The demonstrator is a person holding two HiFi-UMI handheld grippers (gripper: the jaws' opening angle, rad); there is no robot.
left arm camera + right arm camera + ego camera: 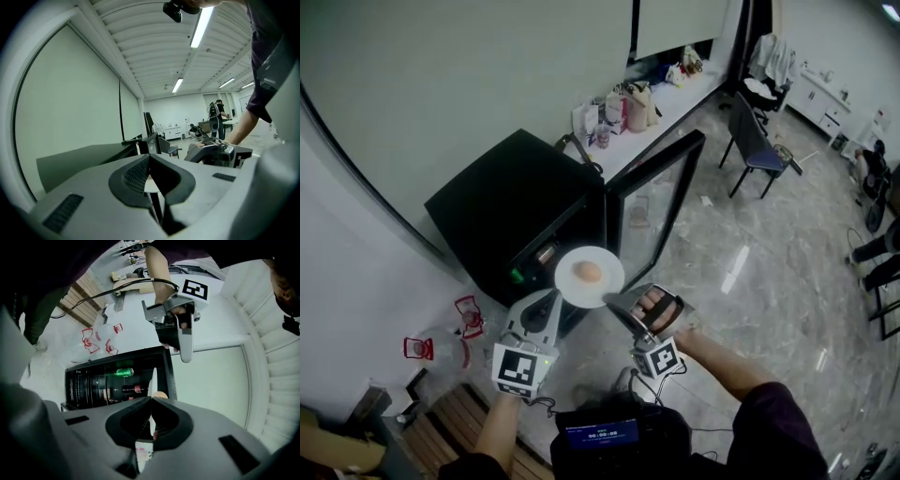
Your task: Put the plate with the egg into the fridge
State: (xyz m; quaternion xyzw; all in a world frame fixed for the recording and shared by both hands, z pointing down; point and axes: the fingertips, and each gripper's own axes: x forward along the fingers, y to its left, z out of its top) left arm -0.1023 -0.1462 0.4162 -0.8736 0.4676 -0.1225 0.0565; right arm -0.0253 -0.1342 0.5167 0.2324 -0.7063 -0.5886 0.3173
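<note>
A white plate [598,286] with a brown egg [588,272] on it hangs level in front of the black fridge [511,211], whose glass door [661,192] stands open. My right gripper [610,300] is shut on the plate's near right rim. In the right gripper view the plate [153,380] is edge-on between the jaws, with the egg [161,394] beside it and the open fridge [93,385] behind. My left gripper [551,298] is just left of the plate and apart from it. Its jaws [148,159] meet at the tips and hold nothing.
Clear containers with red clips [469,316] lie on the floor left of the fridge. A green can [124,372] and bottles sit on the fridge shelves. Behind the fridge, bags [628,105] stand on a counter. A chair [757,142] stands farther right.
</note>
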